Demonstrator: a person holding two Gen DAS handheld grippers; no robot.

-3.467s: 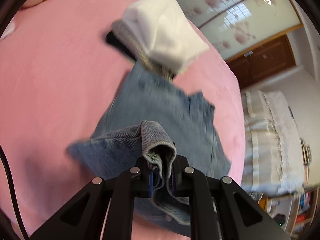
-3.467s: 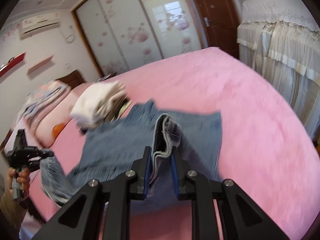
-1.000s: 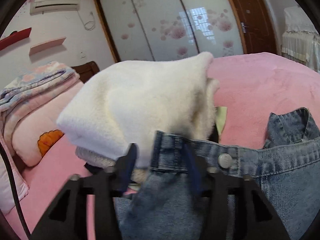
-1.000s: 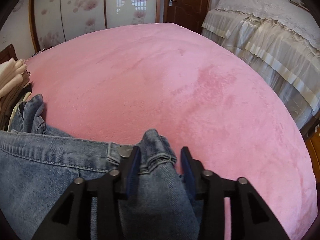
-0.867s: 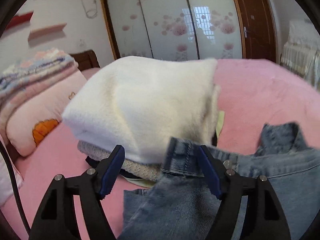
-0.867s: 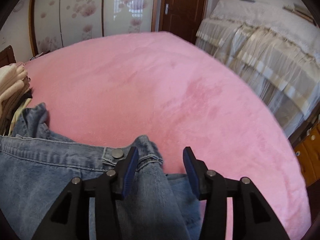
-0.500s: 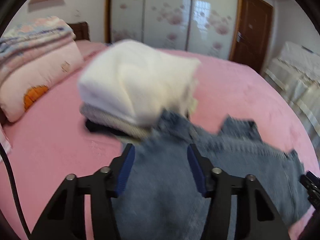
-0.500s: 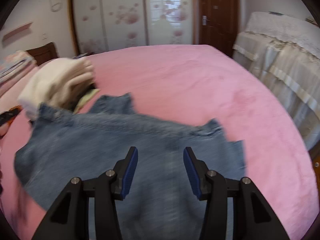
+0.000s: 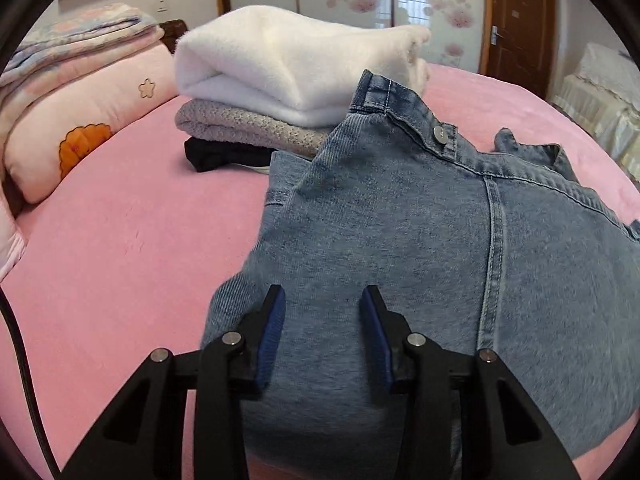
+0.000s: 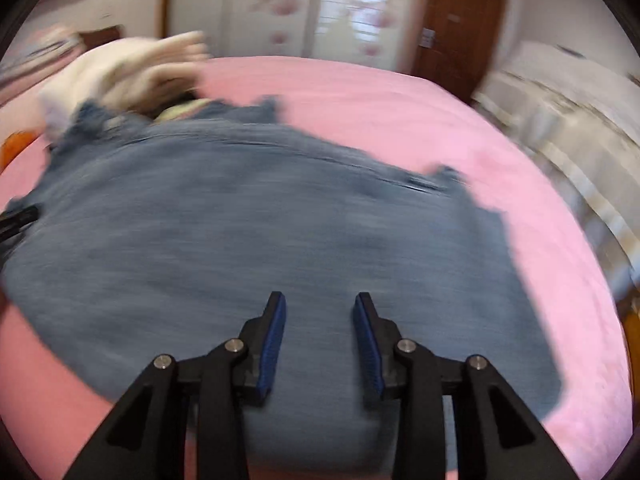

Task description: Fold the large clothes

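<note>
A blue denim garment [image 9: 420, 240] lies folded on the pink bed, its buttoned waistband leaning against a stack of folded clothes. My left gripper [image 9: 322, 320] hovers over the garment's near left part. Its jaws are closing and nothing is pinched between the blue pads. In the right wrist view, which is blurred by motion, the same denim garment [image 10: 260, 232] spreads wide across the bed. My right gripper [image 10: 318, 328] is above its near edge, jaws closing, empty.
A stack of folded clothes [image 9: 288, 80], white on grey on black, stands behind the denim. Pink pillows and folded quilts [image 9: 72, 92] lie at the left. Bare pink bedsheet [image 9: 120, 240] stretches left. A wooden door [image 10: 456, 36] and a wardrobe are beyond.
Both grippers let go of the denim waistband, opened wider, then pulled back toward the near side. The garment now lies on the bed. Both pairs of jaws have narrowed since.
</note>
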